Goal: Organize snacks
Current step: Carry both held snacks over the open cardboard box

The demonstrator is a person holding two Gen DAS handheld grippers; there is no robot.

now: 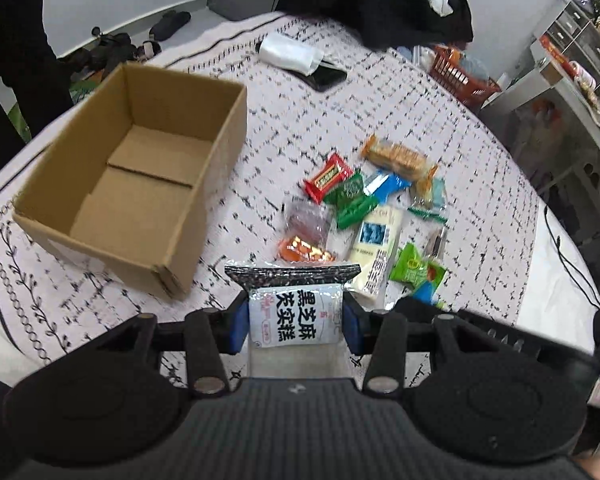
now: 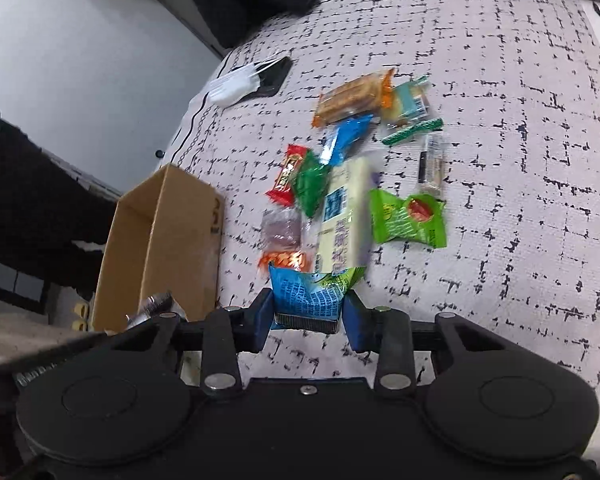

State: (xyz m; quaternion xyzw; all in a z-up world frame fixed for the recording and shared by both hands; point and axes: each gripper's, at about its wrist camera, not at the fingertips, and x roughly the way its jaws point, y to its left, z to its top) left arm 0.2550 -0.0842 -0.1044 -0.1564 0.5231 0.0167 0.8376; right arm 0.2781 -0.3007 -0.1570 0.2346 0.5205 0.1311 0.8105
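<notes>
A table under a cross-hatched cloth carries the job, largest thing first: an open cardboard box stands empty on its left side, mouth up, evidently the place the snacks are meant to go; just right of it, toward the middle, a loose pile of snacks lies spread flat, a red bar, green packets, a long cream pack and an orange-wrapped biscuit pack among them, well apart from the phone at the far edge; nearest the lens, the left gripper has its fingers closed partway on a white packet with a dark speckled end, held upright by its sides, clear of the pile; the right gripper likewise pinches a blue packet by its near end, its fingers narrowed against it, above the near edge of the pile; both look ready for the box.
</notes>
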